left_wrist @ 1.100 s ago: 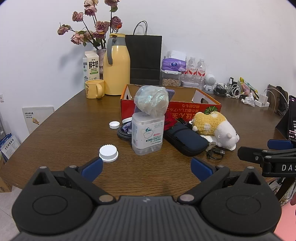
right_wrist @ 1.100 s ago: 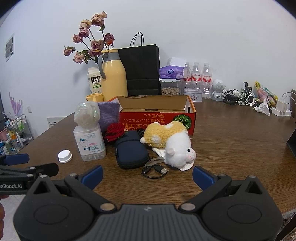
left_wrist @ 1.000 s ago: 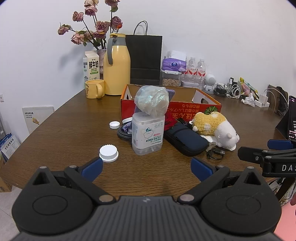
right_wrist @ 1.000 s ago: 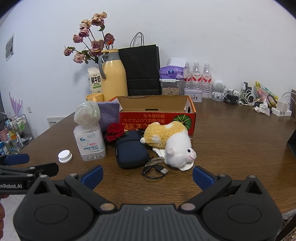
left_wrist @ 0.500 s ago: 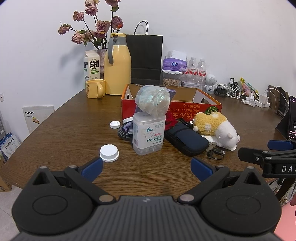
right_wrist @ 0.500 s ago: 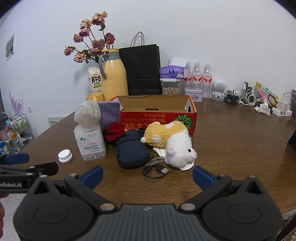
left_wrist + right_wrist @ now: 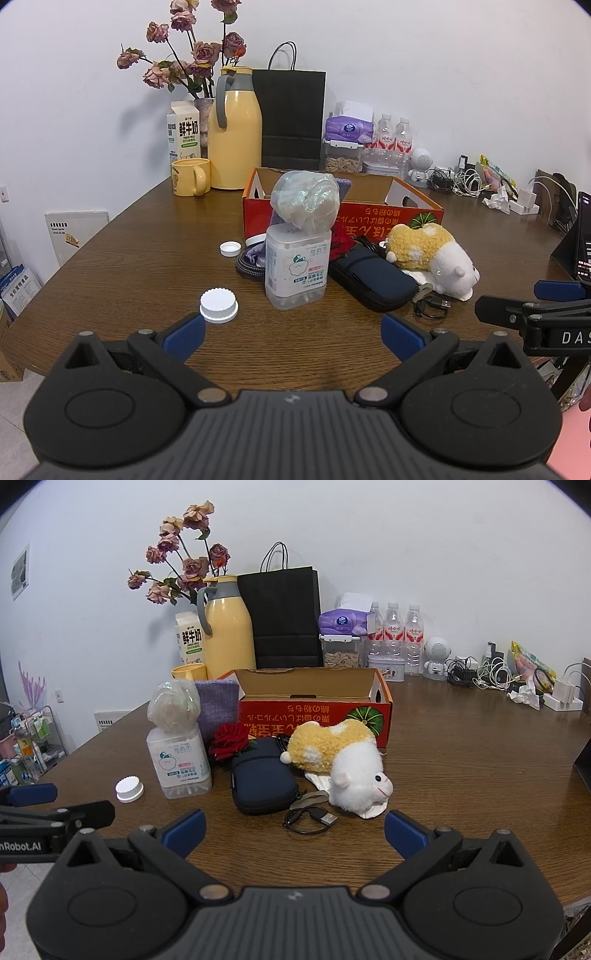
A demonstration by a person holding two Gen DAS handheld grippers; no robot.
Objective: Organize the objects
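An open orange cardboard box (image 7: 413, 212) (image 7: 314, 710) sits mid-table. In front of it lie a clear plastic jar (image 7: 297, 267) (image 7: 181, 762) with a crumpled plastic ball on top, a dark blue pouch (image 7: 373, 275) (image 7: 262, 777), a yellow-and-white plush toy (image 7: 432, 254) (image 7: 343, 757), a red rose (image 7: 229, 740), a black USB cable (image 7: 308, 818) and a white cap (image 7: 218, 301) (image 7: 129, 789). My left gripper (image 7: 291, 334) is open near the table's front edge, facing the jar. My right gripper (image 7: 295, 829) is open too, short of the cable.
At the back stand a yellow thermos (image 7: 234, 136), milk carton (image 7: 183, 131), yellow mug (image 7: 190, 177), black paper bag (image 7: 293, 118), dried flowers, water bottles (image 7: 402, 635) and a cable tangle (image 7: 472, 672). A smaller white lid (image 7: 231, 248) lies left of the box.
Both views have shifted only very slightly; the objects have not moved and both grippers stay open.
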